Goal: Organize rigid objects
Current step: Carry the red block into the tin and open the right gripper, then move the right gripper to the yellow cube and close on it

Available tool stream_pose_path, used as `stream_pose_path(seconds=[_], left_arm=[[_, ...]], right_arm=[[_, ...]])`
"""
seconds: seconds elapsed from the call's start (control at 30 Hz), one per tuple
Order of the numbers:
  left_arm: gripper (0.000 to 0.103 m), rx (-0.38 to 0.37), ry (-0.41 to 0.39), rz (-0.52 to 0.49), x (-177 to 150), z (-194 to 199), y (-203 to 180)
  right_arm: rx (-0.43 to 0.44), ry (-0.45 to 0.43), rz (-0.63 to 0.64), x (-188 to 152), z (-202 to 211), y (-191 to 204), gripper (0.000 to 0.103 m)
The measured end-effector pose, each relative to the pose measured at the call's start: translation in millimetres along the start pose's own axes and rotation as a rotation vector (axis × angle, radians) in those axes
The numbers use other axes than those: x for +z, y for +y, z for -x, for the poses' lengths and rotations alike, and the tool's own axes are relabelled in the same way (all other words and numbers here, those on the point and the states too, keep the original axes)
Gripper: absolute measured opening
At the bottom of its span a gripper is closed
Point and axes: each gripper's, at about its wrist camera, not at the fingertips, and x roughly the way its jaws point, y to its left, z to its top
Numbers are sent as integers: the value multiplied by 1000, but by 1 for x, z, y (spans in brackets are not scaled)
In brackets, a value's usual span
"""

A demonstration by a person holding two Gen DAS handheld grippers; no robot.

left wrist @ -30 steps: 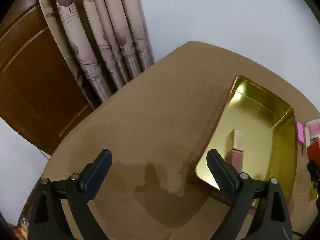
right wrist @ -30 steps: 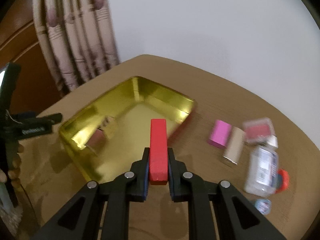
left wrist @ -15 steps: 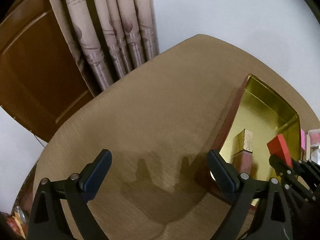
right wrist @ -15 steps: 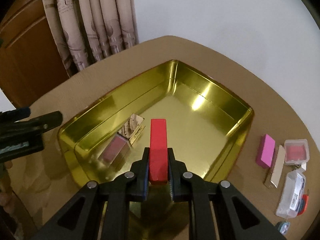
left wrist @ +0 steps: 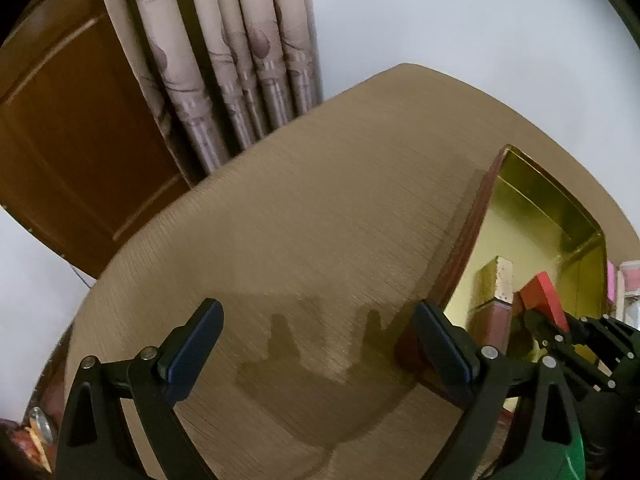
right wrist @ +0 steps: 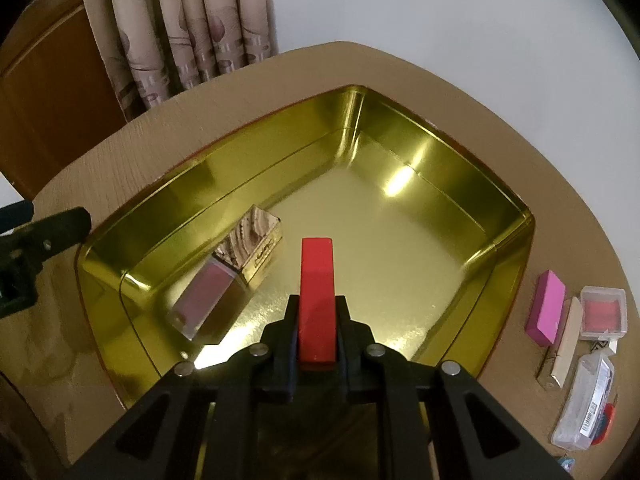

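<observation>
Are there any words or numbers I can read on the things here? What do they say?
None of it reads clearly.
Lip gloss box in the gold tin: small gold script on its side, too blurred.
Clear plastic case on the table: a barcode label, digits too small.
Curtain: tiny printed lines, unreadable.
Red block in the right gripper: no writing visible.

A tan wood-grain table (left wrist: 312, 240) stands against a plain white wall (right wrist: 440, 12). Behind the table's far left corner hangs a pleated beige curtain (right wrist: 188, 28) printed with mauve leaf shapes, and left of the curtain is a brown panelled wooden door (left wrist: 68, 132). Light falls from above, casting soft shadows on the table.
</observation>
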Motion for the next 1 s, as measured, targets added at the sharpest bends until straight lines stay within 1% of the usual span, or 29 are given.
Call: stream_pose_path(seconds=[0.07, 0.17, 0.23, 0.33, 0.37, 0.4, 0.5, 0.57, 0.63, 0.73, 0.83, 1.0], left_arm=[[95, 18, -21, -22, 0, 3, -3], [95, -16, -15, -19, 0, 4, -2], [95, -18, -16, -26, 0, 5, -2], [95, -25, -28, -29, 1, 8, -1], [95, -35, -27, -26, 1, 8, -1], [95, -41, -26, -21, 1, 8, 0], [95, -43, -22, -23, 1, 8, 0], [95, -31, -22, -21, 1, 8, 1], [95, -34, -22, -15, 2, 8, 2], [96, -32, -30, -14, 2, 9, 4], [96, -23, -35, -21, 1, 10, 2], [96, -26, -50, -39, -3, 15, -2]], right_arm=[[2, -1, 3, -1, 0, 0, 15], [1, -2, 3, 1, -2, 2, 15], [-1, -2, 6, 1, -2, 1, 17], [-18, -19, -2, 0, 3, 1, 29], [-20, -27, -7, -1, 6, 0, 38], [-21, -33, -9, -1, 9, 0, 41], [-29, -64, -12, -2, 21, -3, 41], [-1, -113, -32, -4, 37, -6, 41], [14, -142, -49, -8, 51, -9, 41], [1, -181, -71, -24, 77, -19, 41], [-31, -193, -107, -46, 96, -37, 41], [-128, -174, -225, -97, 119, -93, 41]])
